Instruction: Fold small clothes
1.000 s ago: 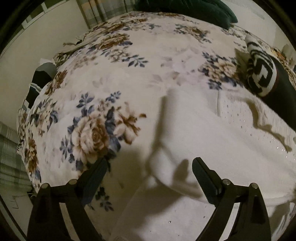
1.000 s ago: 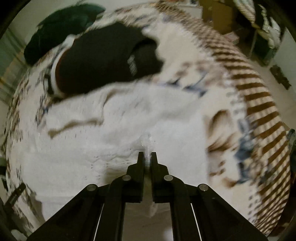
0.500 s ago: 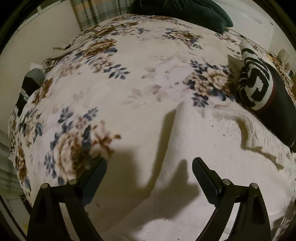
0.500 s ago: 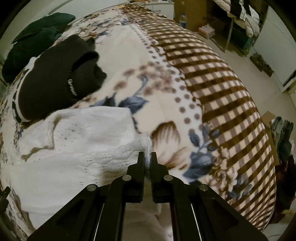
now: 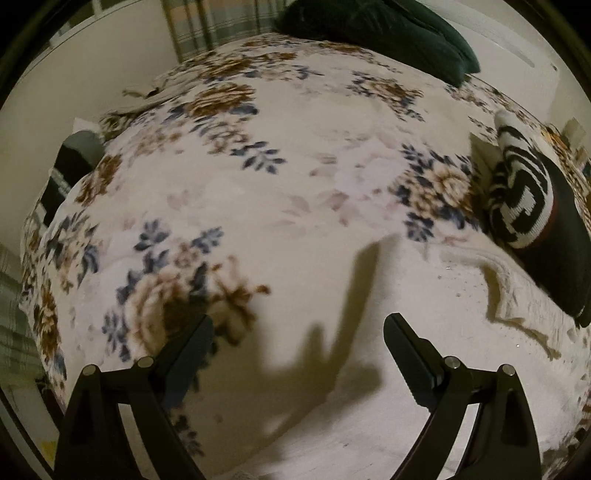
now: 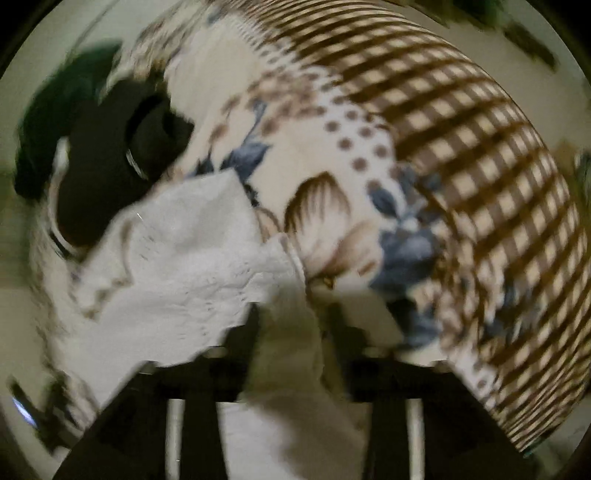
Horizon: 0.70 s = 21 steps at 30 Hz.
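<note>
Here we look down on a bed under a flowered blanket (image 5: pixel 280 206), with a white knitted garment (image 5: pixel 436 302) spread on it toward the near right of the left wrist view. Our left gripper (image 5: pixel 298 334) hangs above the garment's left edge with its fingers spread wide and nothing between them; their shadow falls across blanket and knit. Our right gripper (image 6: pixel 293 325) is blurred, and its jaws are opening: a fold of the white garment (image 6: pixel 177 266) lies between the two fingers, which stand apart with gaps on either side of the cloth. A black garment (image 6: pixel 110 173) with a black-and-white patterned band lies just beyond the white one, touching its far edge. A dark green garment (image 5: pixel 384 29) sits at the head of the bed.
</note>
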Motion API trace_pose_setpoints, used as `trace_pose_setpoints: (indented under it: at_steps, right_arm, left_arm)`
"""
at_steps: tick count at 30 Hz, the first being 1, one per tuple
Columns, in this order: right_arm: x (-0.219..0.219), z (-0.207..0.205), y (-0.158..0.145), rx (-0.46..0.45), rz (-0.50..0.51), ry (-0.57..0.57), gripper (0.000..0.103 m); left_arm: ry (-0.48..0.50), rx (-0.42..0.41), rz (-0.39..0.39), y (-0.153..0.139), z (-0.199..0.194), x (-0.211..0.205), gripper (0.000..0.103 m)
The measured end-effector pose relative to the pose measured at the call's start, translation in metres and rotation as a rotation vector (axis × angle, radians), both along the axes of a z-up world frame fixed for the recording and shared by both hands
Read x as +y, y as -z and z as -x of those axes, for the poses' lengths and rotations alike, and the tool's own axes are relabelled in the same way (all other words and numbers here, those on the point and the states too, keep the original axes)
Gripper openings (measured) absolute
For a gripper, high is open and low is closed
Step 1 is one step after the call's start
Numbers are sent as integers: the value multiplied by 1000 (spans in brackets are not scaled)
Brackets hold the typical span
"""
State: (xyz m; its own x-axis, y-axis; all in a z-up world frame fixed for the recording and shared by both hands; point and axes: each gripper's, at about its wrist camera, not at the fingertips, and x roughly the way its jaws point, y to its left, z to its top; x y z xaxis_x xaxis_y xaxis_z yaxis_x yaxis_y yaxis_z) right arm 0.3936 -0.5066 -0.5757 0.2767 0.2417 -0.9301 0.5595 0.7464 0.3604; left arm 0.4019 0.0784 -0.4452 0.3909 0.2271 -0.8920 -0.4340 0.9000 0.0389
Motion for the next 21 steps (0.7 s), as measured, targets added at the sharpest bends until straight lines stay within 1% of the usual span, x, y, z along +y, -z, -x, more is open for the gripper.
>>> trace_pose_setpoints:
  at_steps: [2, 4, 7, 8, 10, 11, 12, 13, 14, 16, 18, 21]
  right_arm:
    - [-2, 17, -3, -19, -70, 75, 54]
    - [8, 31, 6, -14, -191, 136, 54]
    - [34, 33, 29, -6, -329, 184, 54]
    - [42, 30, 37, -18, -360, 213, 54]
    - [56, 22, 49, -48, -392, 249, 54]
    - [62, 17, 55, -56, -399, 267, 50]
    - [71, 14, 61, -65, -395, 287, 27]
    - [76, 12, 62, -54, -371, 292, 11]
    - [79, 11, 62, -41, -349, 291, 8]
    - [87, 16, 49, -46, -312, 288, 8]
    - [93, 26, 28, -55, -265, 262, 7]
    - [102, 39, 19, -19, -244, 243, 7]
  left_arm:
    - [-7, 7, 2, 2, 6, 3, 94]
    - [-14, 23, 7, 6, 11, 5, 94]
    - [-32, 40, 4, 12, 18, 7, 94]
    - [-38, 42, 6, 13, 20, 9, 94]
    - [-41, 50, 7, 16, 22, 9, 94]
    - [-40, 51, 10, 16, 22, 9, 94]
    - [-36, 48, 12, 16, 23, 8, 94]
    - [-28, 50, 7, 16, 22, 6, 94]
    - [-24, 48, 7, 15, 22, 6, 94]
    - [-7, 41, 19, 14, 20, 1, 94]
    - [10, 37, 29, 14, 17, -5, 94]
    - [47, 34, 19, 17, 7, -16, 94]
